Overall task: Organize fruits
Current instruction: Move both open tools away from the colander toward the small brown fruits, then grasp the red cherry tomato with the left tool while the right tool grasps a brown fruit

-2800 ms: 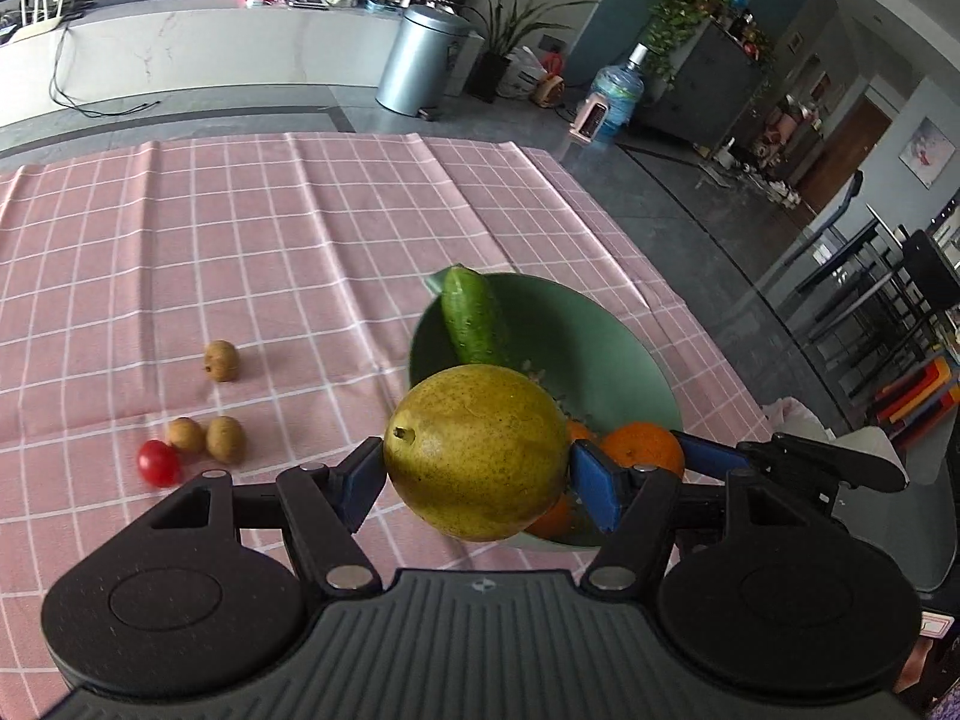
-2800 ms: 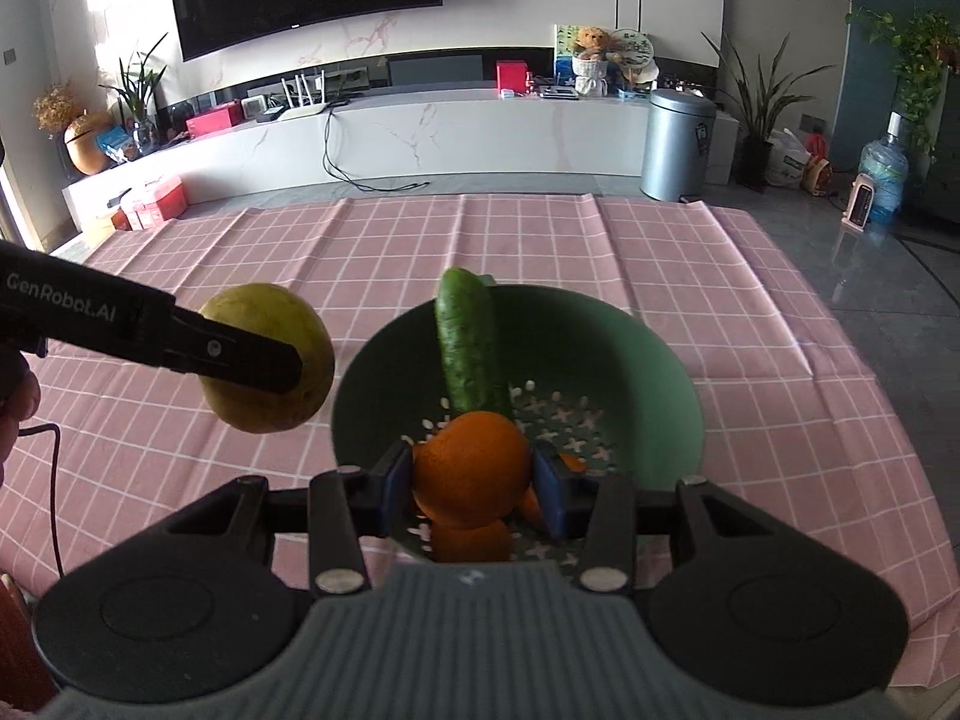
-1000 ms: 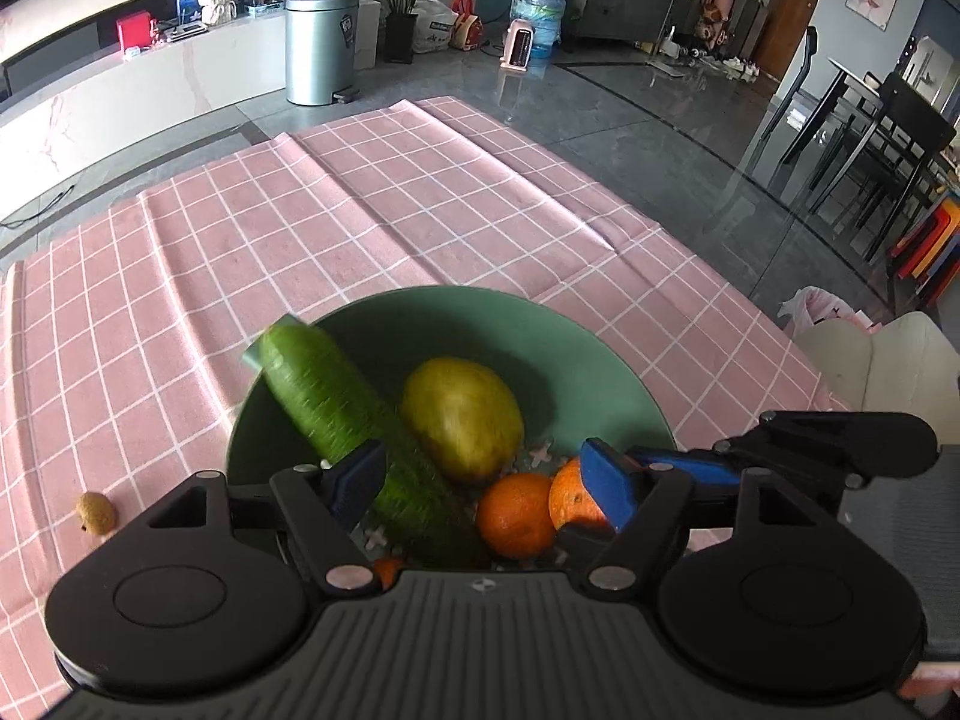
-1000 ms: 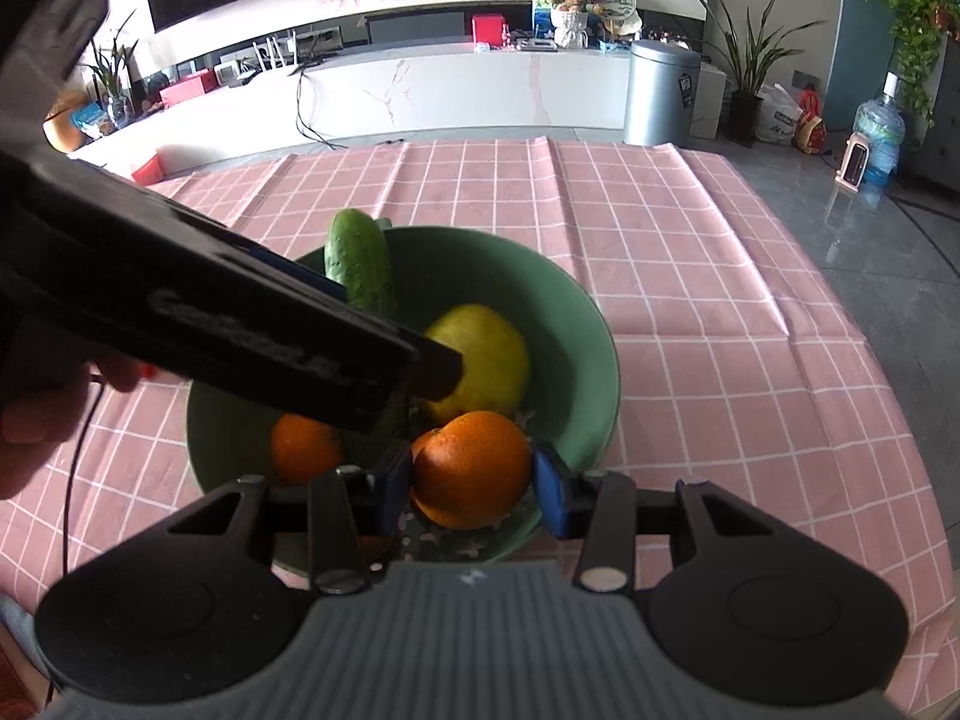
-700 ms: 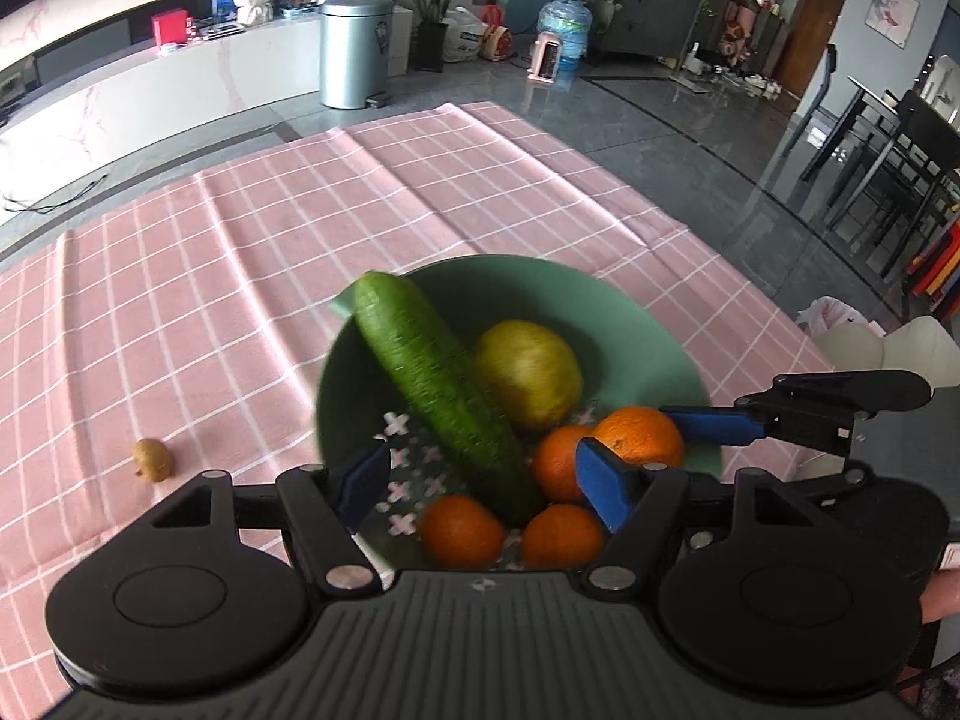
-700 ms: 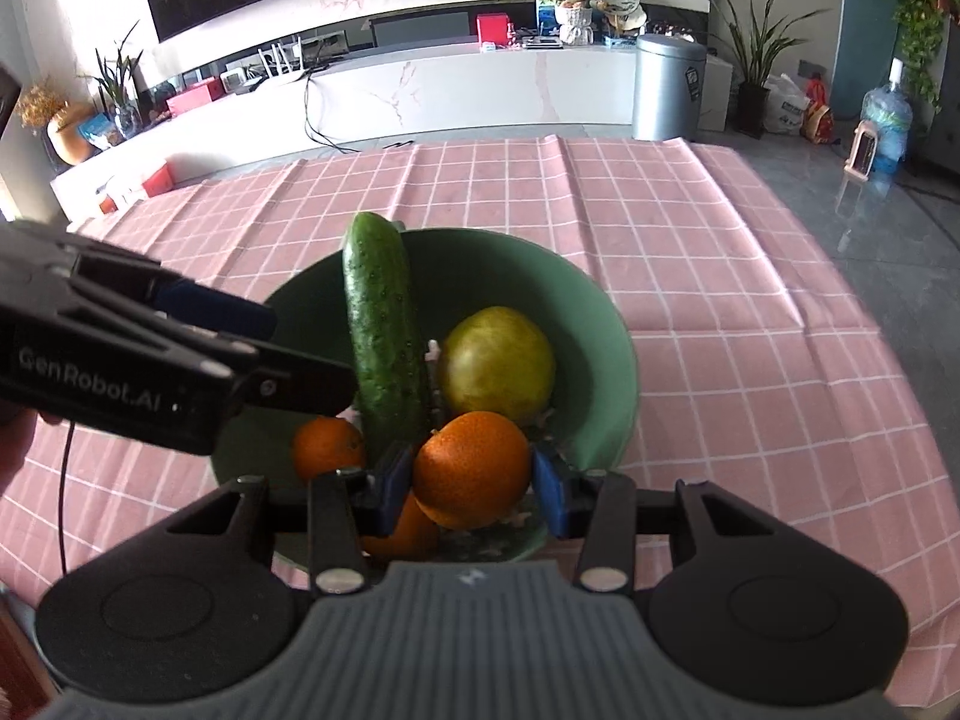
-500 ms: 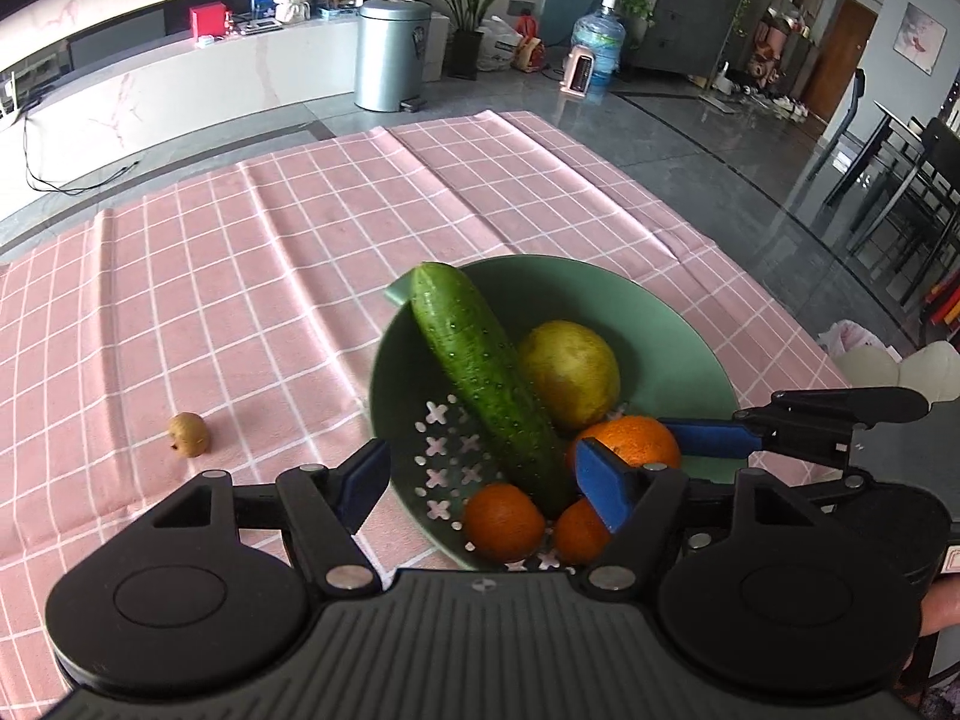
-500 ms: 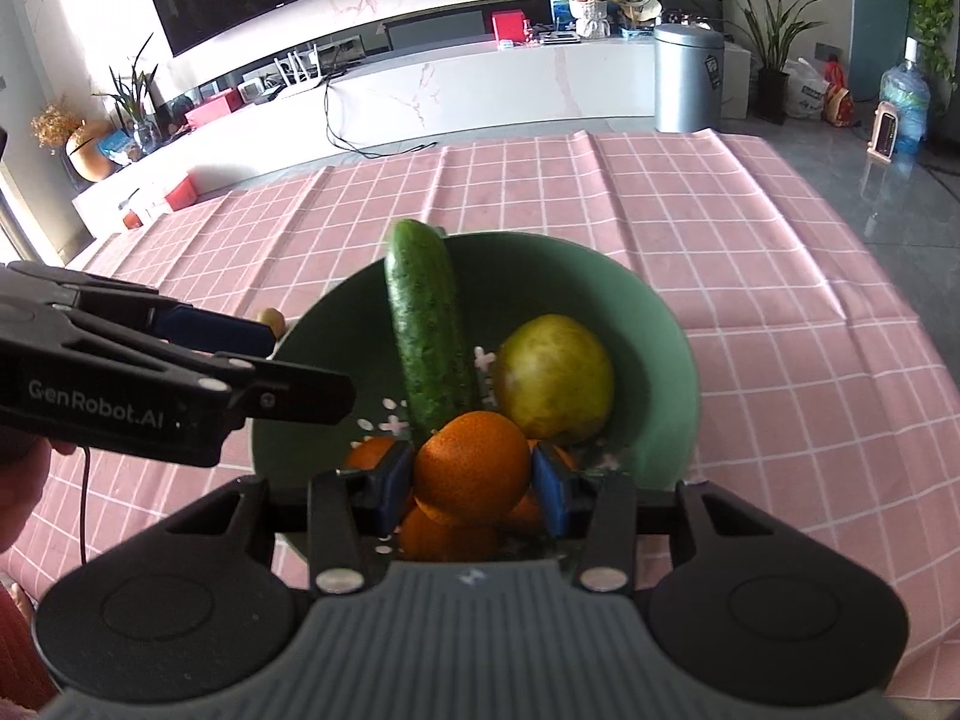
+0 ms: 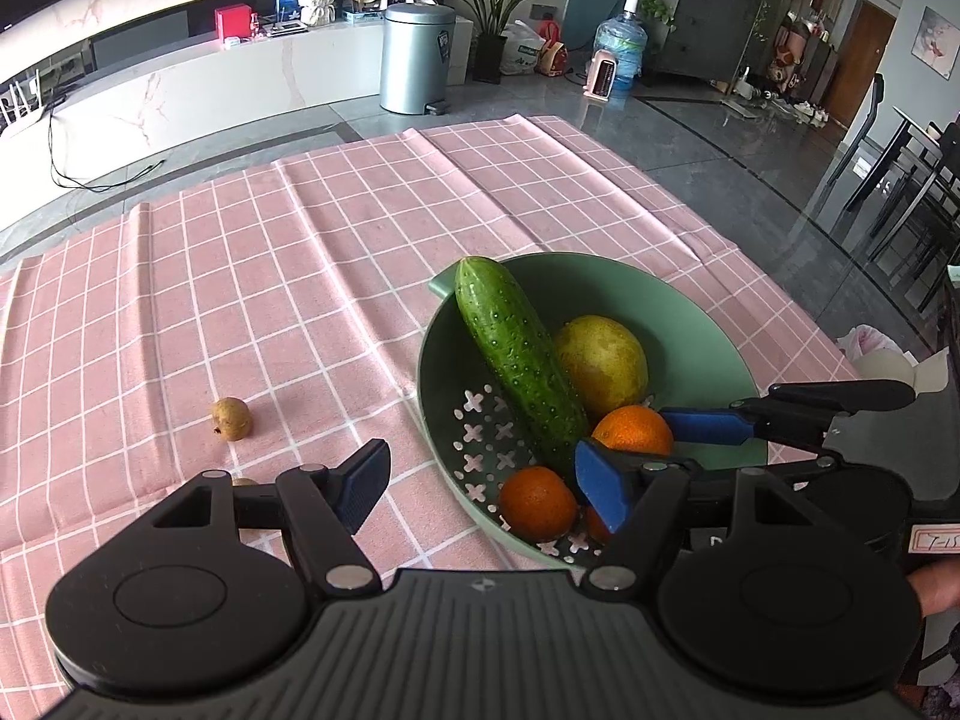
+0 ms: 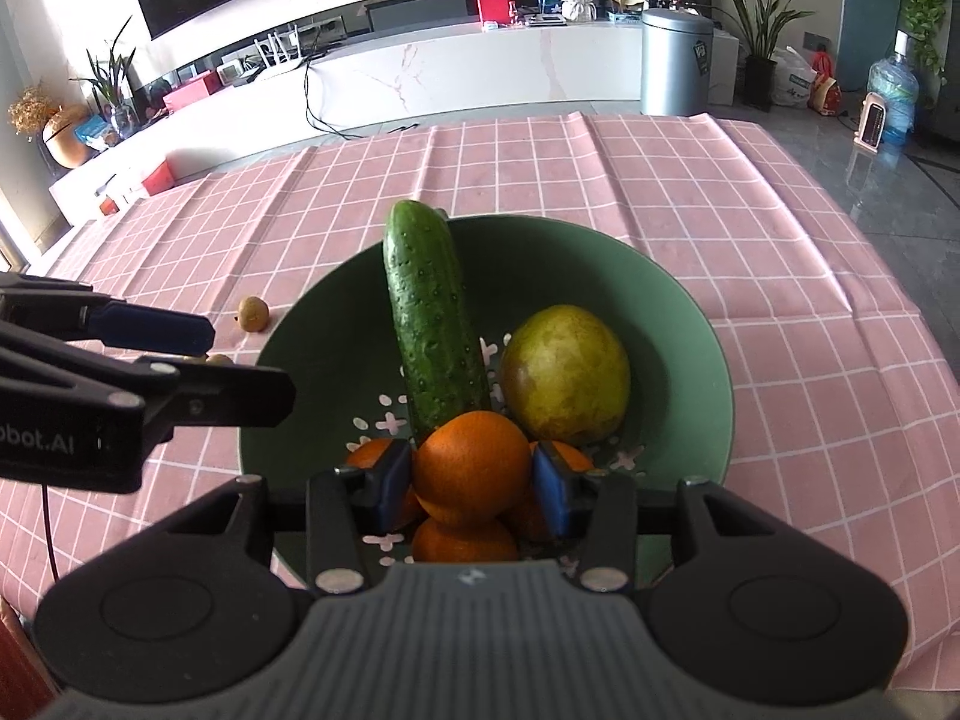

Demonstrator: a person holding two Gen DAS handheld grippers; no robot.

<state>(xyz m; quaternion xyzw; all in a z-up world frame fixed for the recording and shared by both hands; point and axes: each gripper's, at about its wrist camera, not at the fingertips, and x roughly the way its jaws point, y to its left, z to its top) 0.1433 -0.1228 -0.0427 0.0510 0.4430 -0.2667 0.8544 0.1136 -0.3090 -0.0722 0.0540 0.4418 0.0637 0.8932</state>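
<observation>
Pink cloth (image 9: 288, 252); left tongs (image 9: 480, 489) agape, empty | right tongs (image 10: 471, 480) clamp orange (image 10: 471, 459); second brown fruit (image 9: 243, 481) left-view only

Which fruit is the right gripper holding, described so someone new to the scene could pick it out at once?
Start at the green bowl on the pink checked cloth, with a cucumber and a yellow-green pear inside. At its near edge sit several oranges. The held orange is the top one, pinched between the blue pads of the right gripper; the others lie loose beneath.
</observation>
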